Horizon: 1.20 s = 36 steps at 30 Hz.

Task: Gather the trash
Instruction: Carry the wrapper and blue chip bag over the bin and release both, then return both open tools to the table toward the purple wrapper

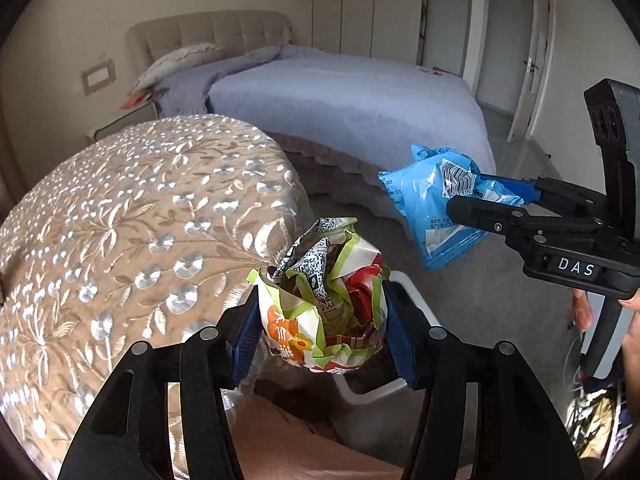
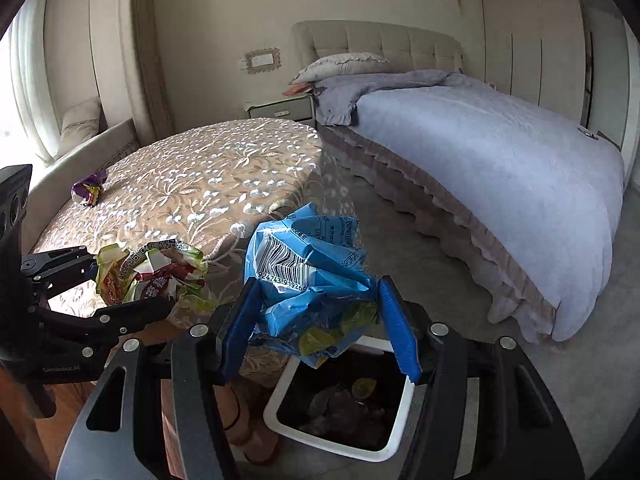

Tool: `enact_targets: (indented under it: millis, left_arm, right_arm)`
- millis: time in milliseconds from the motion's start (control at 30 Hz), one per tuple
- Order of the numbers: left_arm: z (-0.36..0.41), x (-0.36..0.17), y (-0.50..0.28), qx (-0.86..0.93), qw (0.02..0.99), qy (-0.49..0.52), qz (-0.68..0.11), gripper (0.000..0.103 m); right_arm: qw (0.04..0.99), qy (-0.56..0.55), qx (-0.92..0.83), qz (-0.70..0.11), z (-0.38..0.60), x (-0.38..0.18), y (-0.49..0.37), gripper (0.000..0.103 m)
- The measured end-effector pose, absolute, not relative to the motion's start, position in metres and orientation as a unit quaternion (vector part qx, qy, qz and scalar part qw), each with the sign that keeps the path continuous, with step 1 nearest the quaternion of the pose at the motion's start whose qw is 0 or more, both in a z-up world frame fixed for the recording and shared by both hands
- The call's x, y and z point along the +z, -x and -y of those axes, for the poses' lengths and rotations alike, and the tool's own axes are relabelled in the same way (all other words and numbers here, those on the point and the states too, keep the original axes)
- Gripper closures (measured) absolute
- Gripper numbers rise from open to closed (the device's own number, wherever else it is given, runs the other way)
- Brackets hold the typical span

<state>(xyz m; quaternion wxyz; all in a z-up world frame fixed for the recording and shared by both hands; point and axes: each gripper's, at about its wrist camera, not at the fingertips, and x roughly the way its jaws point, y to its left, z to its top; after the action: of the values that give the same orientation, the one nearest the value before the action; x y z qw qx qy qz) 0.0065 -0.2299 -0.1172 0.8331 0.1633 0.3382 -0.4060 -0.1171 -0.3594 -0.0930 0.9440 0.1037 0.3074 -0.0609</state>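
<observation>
A wide bed [image 2: 500,152] under a smooth pale lilac quilt with a ruffled skirt fills the far side of the room, its tufted beige headboard [image 2: 380,42] against the wall. Nearer stands a round bench [image 2: 208,184] draped in a tan cloth embroidered with shiny silver flowers and leaves. Below its edge, on the grey carpet, sits a white plastic trash bin [image 2: 280,412], squarish with rounded corners, its dark inside holding some dull scraps.

The right gripper [image 2: 316,312] has its ribbed blue fingers [image 2: 396,328] partly open and pressed on either side of a crumpled blue snack bag [image 2: 308,272], glossy film with a white barcode patch, held in the air just above the bin's opening. The left gripper [image 1: 320,320] likewise grips a scrunched green, red and white wrapper [image 1: 324,300], its fingers pinching the crinkled ball from both sides, held beside the bench edge with the bin rim [image 1: 404,280] showing behind it.

A small, crumpled purple wrapper [image 2: 89,189] lies on the far left of the bench cloth, well apart from both grippers.
</observation>
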Motion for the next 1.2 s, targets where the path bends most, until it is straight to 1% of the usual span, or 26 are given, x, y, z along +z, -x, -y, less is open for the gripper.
enact_targets:
  millis: [367,467,567,600,633,667,700,733,767,967,1200]
  left_arm:
    - [0.304,-0.192,0.002,-0.456,0.758,-0.228,-0.408,0.048]
    - [0.318,-0.215,0.003,-0.455,0.742,-0.240,-0.430,0.047]
    - [0.328,-0.235,0.000,-0.448,0.734,-0.253,-0.444,0.044]
    - [0.331,-0.241,-0.001,-0.447,0.730,-0.255,-0.450,0.039]
    - [0.333,-0.247,-0.002,-0.447,0.725,-0.257,-0.457,0.025]
    - [0.336,-0.253,-0.001,-0.445,0.721,-0.259,-0.463,0.013]
    - [0.338,-0.258,-0.001,-0.441,0.721,-0.263,-0.466,0.005]
    - [0.341,-0.262,0.001,-0.439,0.718,-0.270,-0.468,0.005]
    - [0.343,-0.266,0.003,-0.438,0.714,-0.278,-0.469,0.005]
    - [0.349,-0.270,0.019,-0.438,0.710,-0.306,-0.458,0.005]
    - [0.339,-0.254,0.021,-0.437,0.722,-0.296,-0.446,0.005]
  right_arm:
    - [0.908,-0.178,-0.063,-0.374,0.408,-0.165,0.113,0.042]
    - [0.899,-0.189,-0.063,-0.389,0.416,-0.183,0.112,0.042]
    - [0.889,-0.208,-0.061,-0.403,0.421,-0.201,0.111,0.042]
    - [0.886,-0.213,-0.060,-0.408,0.423,-0.207,0.110,0.041]
    - [0.882,-0.217,-0.057,-0.415,0.424,-0.213,0.109,0.040]
    - [0.877,-0.220,-0.055,-0.423,0.425,-0.219,0.108,0.033]
    - [0.874,-0.221,-0.059,-0.428,0.425,-0.224,0.107,0.012]
    - [0.872,-0.223,-0.064,-0.431,0.426,-0.228,0.107,0.003]
    - [0.870,-0.224,-0.066,-0.435,0.427,-0.232,0.107,0.005]
    - [0.866,-0.232,-0.068,-0.438,0.431,-0.241,0.108,0.005]
    - [0.875,-0.223,-0.062,-0.426,0.427,-0.231,0.109,0.005]
